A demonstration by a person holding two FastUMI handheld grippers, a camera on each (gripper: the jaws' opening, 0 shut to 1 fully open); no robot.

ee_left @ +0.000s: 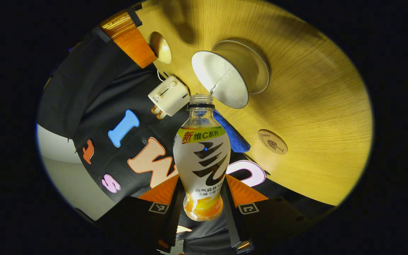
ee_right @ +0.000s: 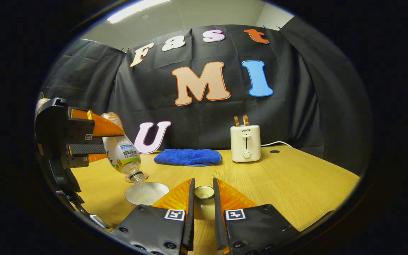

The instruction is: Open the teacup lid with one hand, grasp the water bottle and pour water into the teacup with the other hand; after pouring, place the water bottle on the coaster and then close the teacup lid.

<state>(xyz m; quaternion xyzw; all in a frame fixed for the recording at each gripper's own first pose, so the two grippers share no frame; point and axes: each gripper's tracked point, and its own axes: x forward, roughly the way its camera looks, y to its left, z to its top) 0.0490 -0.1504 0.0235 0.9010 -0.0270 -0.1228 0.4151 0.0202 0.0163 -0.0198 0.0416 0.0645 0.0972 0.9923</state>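
In the left gripper view my left gripper [ee_left: 204, 200] is shut on the water bottle [ee_left: 202, 163], which is uncapped and tipped mouth-down toward the white teacup [ee_left: 221, 78]. A thin stream of water [ee_left: 214, 88] runs from the mouth into the cup. The round cork coaster [ee_left: 272, 141] lies bare on the table to the right. In the right gripper view my right gripper [ee_right: 204, 187] is shut on the cream teacup lid [ee_right: 204, 193], held above the table beside the open teacup [ee_right: 146, 193]. There the tilted bottle [ee_right: 122, 152] and left gripper [ee_right: 96, 136] hang over the cup.
A white toaster [ee_right: 245, 143] and a folded blue cloth [ee_right: 188, 156] sit at the back of the wooden table [ee_right: 296, 184]. The teacup rests on a saucer [ee_left: 257, 67]. The table's right half is bare wood.
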